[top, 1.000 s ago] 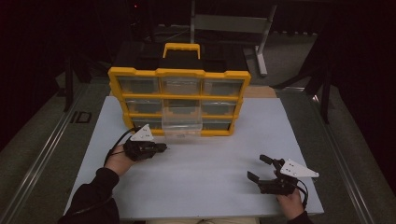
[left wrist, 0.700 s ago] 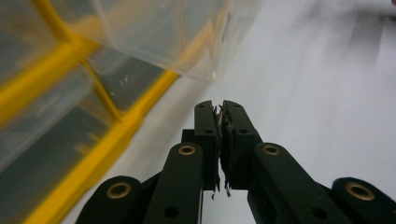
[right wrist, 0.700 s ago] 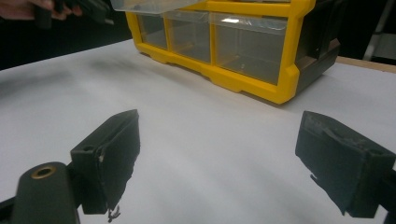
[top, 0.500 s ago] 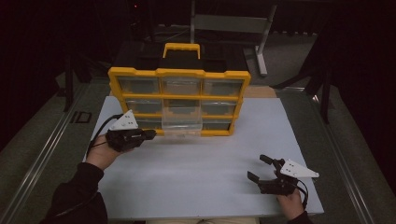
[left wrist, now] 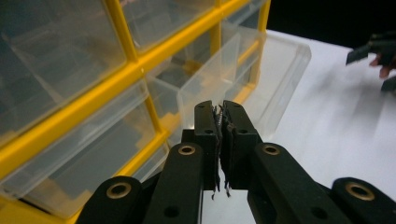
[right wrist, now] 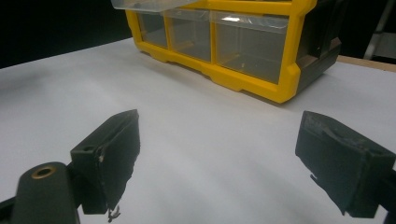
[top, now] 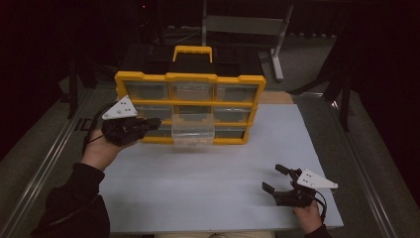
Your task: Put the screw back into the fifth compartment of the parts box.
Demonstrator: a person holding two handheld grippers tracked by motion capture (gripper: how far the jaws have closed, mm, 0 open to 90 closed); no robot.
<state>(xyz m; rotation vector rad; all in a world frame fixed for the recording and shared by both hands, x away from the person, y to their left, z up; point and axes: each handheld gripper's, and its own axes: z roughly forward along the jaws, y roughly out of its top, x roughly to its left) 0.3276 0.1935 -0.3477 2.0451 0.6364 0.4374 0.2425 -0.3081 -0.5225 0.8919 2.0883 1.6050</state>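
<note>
Left tool (top: 151, 122) shut and empty, now raised beside the organizer (top: 190, 106); right tool (top: 276, 178) unmoved, gaping.

The left tongs (top: 154, 121) are raised at about ten o'clock in the high view, held level with the closed jaws pointing toward three o'clock; the left gripper view shows the pads (left wrist: 212, 135) pressed together with nothing between them. The left hand (top: 101, 148) cups them from below, its dark sleeve running toward seven o'clock. The right tongs (top: 275, 179) sit low at five o'clock, jaws spread wide and aimed toward ten o'clock.
</note>
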